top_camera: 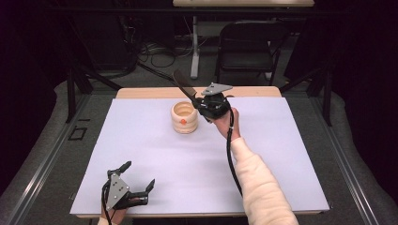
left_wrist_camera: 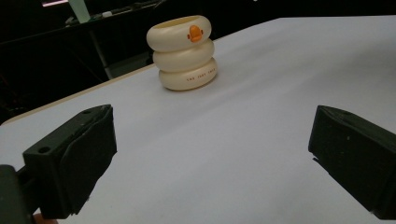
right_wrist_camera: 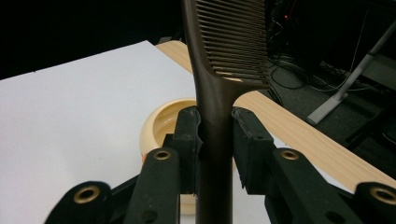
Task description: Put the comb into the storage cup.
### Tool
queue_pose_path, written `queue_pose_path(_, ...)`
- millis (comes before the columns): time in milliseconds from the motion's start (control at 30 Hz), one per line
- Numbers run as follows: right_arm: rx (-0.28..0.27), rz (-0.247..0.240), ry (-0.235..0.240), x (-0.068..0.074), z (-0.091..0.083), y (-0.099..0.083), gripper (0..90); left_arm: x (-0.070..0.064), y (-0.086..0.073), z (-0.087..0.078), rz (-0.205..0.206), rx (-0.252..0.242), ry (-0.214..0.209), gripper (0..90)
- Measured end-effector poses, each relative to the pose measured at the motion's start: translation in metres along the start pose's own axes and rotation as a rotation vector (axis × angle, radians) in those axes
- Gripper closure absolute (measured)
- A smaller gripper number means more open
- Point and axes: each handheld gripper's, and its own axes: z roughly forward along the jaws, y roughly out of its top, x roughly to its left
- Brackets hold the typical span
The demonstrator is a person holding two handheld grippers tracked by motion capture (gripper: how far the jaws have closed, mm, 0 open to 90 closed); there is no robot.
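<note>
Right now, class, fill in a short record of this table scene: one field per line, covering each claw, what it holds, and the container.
Left claw: open, empty, near the table's front edge
Right claw: shut on the comb's handle
Comb: dark brown, teeth end raised away from the claw
Holder: cream, three stacked rings, orange mark, upright
Comb versus holder: beside its rim, not inside
Table: white top
</note>
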Motion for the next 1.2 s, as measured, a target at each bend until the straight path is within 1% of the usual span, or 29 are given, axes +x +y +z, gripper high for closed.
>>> queue_pose_path(267,-0.006,0.002,0.004,0.001,0.005,0.005,72.6,0.000,0.000,0.000,-0.004,-0.001,0.001,1.0)
queue_pose_path(533,-0.019,0.018,0.013,0.000,0.012,0.008,72.5,0.001,-0.001,0.000,-0.008,-0.003,0.001,1.0)
queue_pose_path(767,-0.028,0.018,0.016,0.001,0.017,0.010,72.5,0.001,-0.001,0.000,-0.008,-0.004,0.001,1.0)
queue_pose_path(1200,-0.061,0.015,0.005,-0.001,0.019,0.015,72.5,0.001,0.000,0.000,-0.006,-0.008,0.002,1.0)
